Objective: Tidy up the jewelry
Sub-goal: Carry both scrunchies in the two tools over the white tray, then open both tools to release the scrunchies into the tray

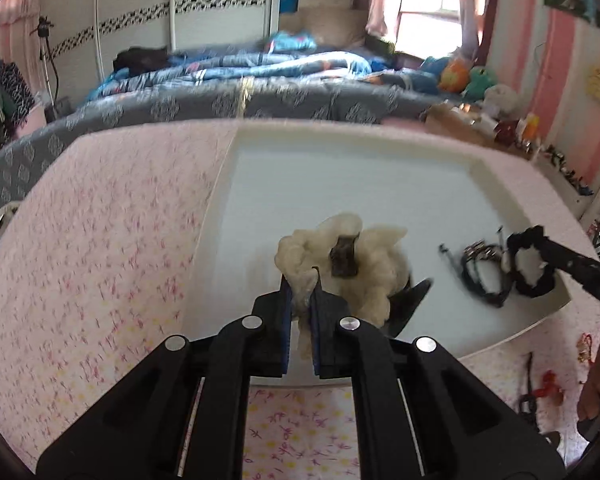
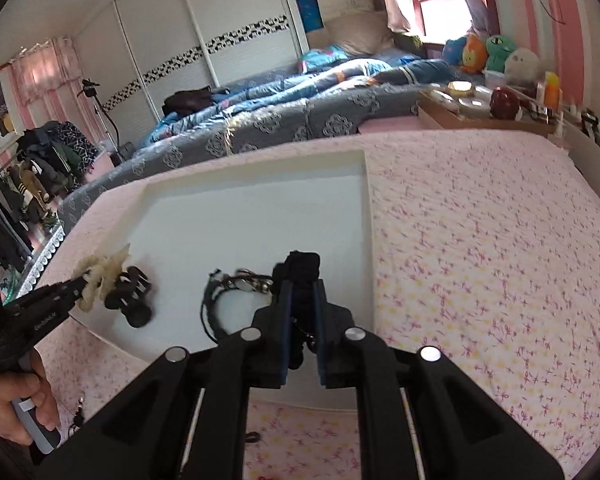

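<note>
Two grippers work over the white tray (image 1: 380, 184) at once. Nearest, the left gripper (image 1: 300, 280) is clamped on a cream fluffy hair clip (image 1: 364, 256), low over the tray's near left part. The right gripper (image 2: 303, 284) is pinched on a black scrunchie (image 2: 302, 264), just beside a tangle of dark cords (image 2: 228, 288) already lying in the tray. Both pieces look mid-placement; next, each must settle on the tray floor before the jaws part. Beyond lies the bed (image 2: 300, 116).
</note>
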`<state>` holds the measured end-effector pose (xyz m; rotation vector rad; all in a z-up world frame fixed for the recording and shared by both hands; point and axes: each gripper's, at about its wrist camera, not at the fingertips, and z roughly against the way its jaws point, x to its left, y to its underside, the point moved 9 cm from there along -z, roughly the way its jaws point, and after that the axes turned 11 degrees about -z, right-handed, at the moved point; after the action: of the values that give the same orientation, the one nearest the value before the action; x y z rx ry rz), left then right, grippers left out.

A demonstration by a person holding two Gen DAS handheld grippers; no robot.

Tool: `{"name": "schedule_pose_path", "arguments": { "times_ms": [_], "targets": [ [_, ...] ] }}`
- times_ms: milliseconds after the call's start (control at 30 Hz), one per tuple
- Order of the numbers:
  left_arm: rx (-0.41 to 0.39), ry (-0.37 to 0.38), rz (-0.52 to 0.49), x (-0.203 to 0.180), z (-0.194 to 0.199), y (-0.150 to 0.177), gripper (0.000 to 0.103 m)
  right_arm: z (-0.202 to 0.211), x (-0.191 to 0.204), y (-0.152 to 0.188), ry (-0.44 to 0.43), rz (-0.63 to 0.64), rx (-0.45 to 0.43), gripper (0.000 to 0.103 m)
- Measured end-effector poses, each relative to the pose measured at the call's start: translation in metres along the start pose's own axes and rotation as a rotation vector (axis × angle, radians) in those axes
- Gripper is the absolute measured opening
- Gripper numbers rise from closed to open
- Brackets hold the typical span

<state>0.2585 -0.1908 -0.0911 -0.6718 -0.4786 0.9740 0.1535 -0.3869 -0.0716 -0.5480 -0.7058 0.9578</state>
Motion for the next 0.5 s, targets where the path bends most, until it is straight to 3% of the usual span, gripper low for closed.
{"name": "schedule_pose_path", "arguments": {
  "times_ms": [133,467,500],
  "targets": [
    [0.016,-0.055,-0.005,0.008,-0.002,0.003,0.005,0.0,-0.004,0.001,0.034,0.017,-0.009,0.013],
    [0.045,-0.103,0.036,0.029,-0.015,0.003,0.007,0.002,-0.014,-0.008,0.079,0.01,-0.03,0.014],
    [0.045,-0.109,0.032,0.028,-0.017,0.002,0.007,0.002,-0.015,-0.008,0.082,0.009,-0.033,0.023]
  ]
}}
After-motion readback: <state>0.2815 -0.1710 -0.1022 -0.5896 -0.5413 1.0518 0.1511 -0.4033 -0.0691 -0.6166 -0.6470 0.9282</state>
